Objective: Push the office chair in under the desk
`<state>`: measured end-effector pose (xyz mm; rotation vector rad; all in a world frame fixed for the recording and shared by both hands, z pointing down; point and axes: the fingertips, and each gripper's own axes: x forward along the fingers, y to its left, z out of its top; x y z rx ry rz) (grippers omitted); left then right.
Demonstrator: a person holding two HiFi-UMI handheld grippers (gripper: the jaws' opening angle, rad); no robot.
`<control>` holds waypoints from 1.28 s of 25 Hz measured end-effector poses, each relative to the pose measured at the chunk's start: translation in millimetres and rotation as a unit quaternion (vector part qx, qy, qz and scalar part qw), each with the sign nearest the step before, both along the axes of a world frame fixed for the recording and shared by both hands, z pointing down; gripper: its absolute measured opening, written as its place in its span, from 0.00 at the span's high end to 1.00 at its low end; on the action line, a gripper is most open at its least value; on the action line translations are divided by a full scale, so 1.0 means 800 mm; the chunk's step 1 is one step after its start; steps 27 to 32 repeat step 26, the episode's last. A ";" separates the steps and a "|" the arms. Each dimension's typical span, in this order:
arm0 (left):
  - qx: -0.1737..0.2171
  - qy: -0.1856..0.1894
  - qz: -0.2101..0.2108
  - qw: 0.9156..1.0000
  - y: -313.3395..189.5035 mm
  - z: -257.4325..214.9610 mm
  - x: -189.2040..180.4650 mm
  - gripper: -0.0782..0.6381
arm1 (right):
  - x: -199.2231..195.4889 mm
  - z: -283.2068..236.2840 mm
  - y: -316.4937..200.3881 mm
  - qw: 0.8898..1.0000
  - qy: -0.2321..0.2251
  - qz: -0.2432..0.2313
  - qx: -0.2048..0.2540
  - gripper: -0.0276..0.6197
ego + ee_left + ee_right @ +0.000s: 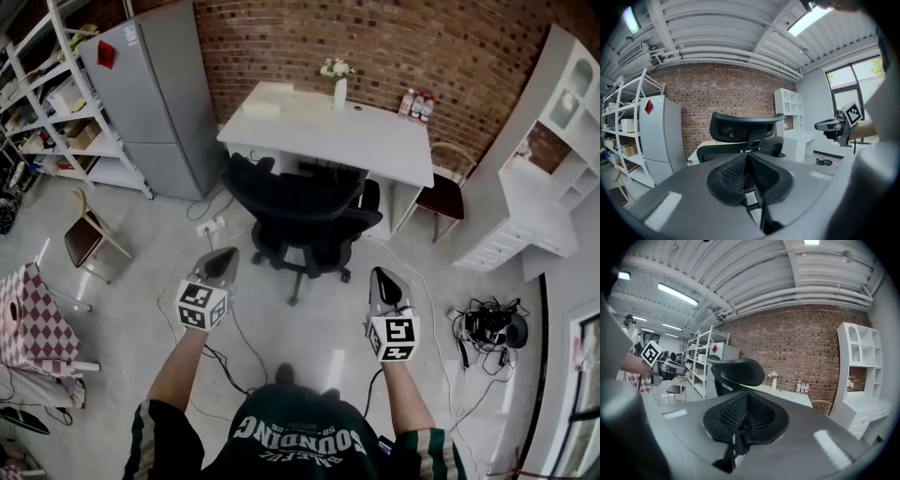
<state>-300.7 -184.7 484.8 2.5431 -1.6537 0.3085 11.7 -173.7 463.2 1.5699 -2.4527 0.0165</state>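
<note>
A black office chair (302, 212) stands in front of the white desk (375, 141), its seat partly under the desk's near edge and its backrest toward me. My left gripper (223, 262) hovers shut and empty, short of the chair's left side. My right gripper (382, 281) is shut too, holding nothing, off the chair's right. Neither touches the chair. In the left gripper view the closed jaws (748, 157) point at the chair's back (745, 133). The right gripper view shows its closed jaws (746, 401) below the chair's headrest (737, 371).
A grey fridge (155, 94) and white shelving (56, 103) stand at the left. A wooden chair (91, 234) and a checkered table (28, 314) sit nearer. A brown chair (446, 193) and a white cabinet (548, 178) are at the right. Cables (487, 328) and a power strip (212, 227) lie on the floor.
</note>
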 end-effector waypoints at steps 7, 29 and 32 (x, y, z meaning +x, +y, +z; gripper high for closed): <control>0.005 -0.005 0.006 1.000 -0.003 -0.014 -0.011 0.88 | -0.013 -0.016 0.001 1.000 -0.002 0.005 0.004 0.96; 0.002 0.013 0.014 1.000 -0.011 0.004 -0.013 0.88 | -0.019 0.008 -0.003 1.000 -0.004 0.020 -0.012 0.96; 0.002 0.013 0.014 1.000 -0.011 0.004 -0.013 0.88 | -0.019 0.008 -0.003 1.000 -0.004 0.020 -0.012 0.96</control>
